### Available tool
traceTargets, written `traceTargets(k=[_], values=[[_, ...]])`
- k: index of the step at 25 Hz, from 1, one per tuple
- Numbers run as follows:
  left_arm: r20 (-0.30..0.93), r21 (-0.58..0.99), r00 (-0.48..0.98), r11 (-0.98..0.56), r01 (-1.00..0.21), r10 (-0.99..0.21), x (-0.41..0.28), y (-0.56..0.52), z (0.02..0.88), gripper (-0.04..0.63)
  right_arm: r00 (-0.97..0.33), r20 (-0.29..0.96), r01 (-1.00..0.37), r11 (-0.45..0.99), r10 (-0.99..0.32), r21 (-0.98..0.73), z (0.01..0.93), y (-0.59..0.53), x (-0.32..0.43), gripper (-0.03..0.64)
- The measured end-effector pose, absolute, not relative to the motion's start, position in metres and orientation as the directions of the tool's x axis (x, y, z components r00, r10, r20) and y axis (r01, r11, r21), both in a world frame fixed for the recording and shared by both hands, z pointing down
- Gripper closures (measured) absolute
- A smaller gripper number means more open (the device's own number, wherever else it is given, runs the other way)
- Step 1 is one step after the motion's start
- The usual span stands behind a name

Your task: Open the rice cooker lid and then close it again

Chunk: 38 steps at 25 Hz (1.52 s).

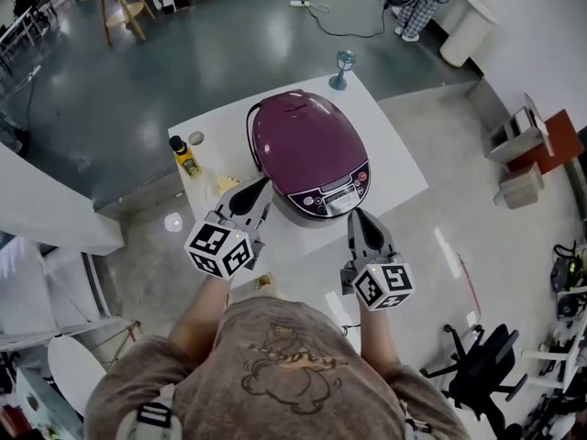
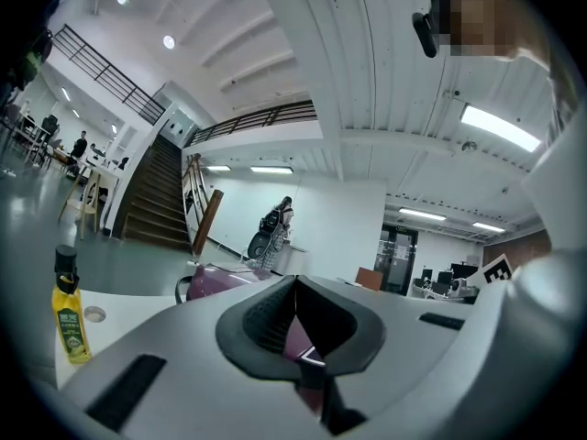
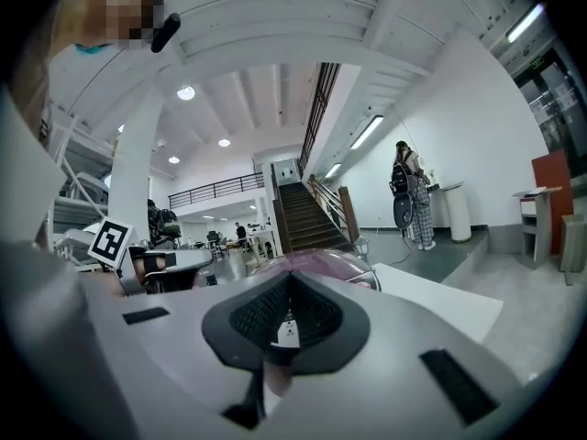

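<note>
A purple rice cooker point(image 1: 310, 154) stands on the white table point(image 1: 394, 145) with its lid down and its control panel facing me. My left gripper point(image 1: 261, 187) points at the cooker's front left side, jaws shut with nothing in them. At the cooker's front right, just short of the panel, my right gripper point(image 1: 359, 216) is also shut and empty. In the left gripper view the purple cooker point(image 2: 220, 279) shows just above the shut jaws. The cooker's dome point(image 3: 326, 264) rises beyond the shut jaws in the right gripper view.
A yellow bottle with a black cap point(image 1: 185, 157) and a small round lid point(image 1: 196, 138) stand on the table's left side. A stemmed glass point(image 1: 342, 66) is at the far edge. An office chair point(image 1: 481, 365) is on the floor at the lower right.
</note>
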State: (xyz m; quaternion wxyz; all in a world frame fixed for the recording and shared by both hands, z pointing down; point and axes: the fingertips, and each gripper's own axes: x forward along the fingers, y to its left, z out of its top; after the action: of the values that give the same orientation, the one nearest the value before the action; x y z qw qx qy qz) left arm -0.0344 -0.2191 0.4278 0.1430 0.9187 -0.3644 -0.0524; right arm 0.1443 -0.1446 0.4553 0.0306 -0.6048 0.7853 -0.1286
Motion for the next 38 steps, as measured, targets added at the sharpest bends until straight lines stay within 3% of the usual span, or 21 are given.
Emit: traceTargets(k=[38], values=[[0.148,0.269,0.690,-0.643,-0.717,-0.708,0.001,-0.280,0.484,0.574,-0.397,0.195,-0.908,0.352,-0.897,-0.230,0.477,-0.221,0.158,0.615]])
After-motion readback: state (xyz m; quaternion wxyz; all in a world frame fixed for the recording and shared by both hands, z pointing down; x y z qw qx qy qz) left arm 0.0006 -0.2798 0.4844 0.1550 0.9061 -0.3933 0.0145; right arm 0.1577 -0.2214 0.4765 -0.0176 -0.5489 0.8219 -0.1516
